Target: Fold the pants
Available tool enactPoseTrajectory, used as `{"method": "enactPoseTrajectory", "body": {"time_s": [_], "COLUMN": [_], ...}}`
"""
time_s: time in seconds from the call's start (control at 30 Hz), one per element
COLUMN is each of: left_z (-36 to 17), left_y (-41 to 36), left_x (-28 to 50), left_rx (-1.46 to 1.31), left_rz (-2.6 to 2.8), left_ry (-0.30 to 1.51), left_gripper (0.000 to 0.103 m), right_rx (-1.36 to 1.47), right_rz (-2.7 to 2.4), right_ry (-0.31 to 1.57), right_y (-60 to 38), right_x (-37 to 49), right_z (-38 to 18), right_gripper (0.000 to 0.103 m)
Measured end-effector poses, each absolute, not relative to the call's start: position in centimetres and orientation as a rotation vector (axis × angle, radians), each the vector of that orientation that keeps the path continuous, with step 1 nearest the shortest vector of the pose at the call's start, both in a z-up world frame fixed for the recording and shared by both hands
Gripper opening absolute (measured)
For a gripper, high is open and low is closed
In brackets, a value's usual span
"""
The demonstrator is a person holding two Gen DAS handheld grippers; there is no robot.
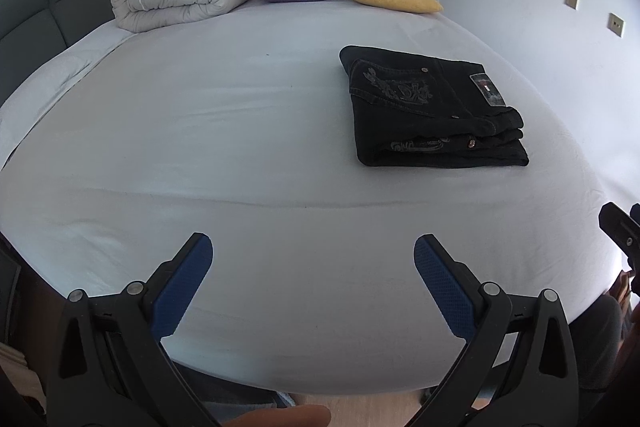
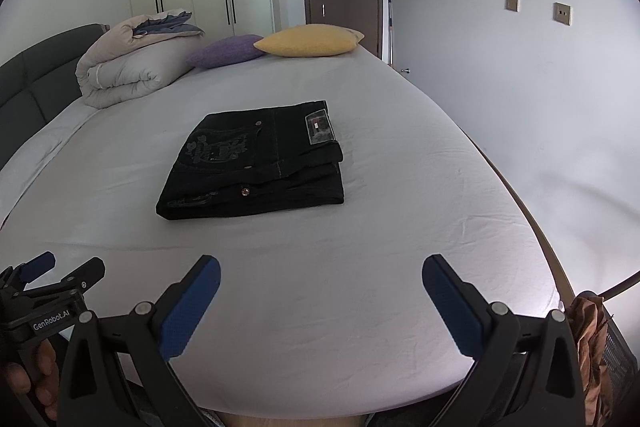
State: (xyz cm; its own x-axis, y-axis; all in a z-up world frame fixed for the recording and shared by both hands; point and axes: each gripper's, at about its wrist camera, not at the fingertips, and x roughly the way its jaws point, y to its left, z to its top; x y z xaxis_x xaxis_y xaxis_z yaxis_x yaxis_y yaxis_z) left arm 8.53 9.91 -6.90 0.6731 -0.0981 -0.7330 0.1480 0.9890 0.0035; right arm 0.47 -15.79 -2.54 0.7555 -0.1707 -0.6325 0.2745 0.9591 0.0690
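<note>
One folded pair of black pants (image 2: 256, 163), two cushions at twelve o'clock, one purple (image 2: 226, 51) and one yellow (image 2: 310, 41), one rolled duvet (image 2: 132, 67), two grippers.

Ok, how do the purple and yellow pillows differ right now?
The purple pillow lies next to the rolled duvet; the yellow pillow lies nearer the door side. The yellow pillow's corner overlaps the purple pillow's end. Both lie flat at the far end of the bed, away from the pants.
</note>
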Motion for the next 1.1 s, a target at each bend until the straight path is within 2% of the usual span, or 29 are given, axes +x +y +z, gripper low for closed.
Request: {"method": "enactPoseTrajectory", "body": {"time_s": [1.1], "left_z": [-7.24], "left_y": [9.71], "left_x": [8.74], "left_rx": [0.063], "left_rz": [-0.143], "left_ry": [0.827], "left_gripper": [0.103], "right_rx": [0.143], "right_rz": [-0.241], "right_ry": [0.705], "right_y": [-15.07], "right_x": [0.93], "right_z": [-2.94], "right_gripper": [0.103]}}
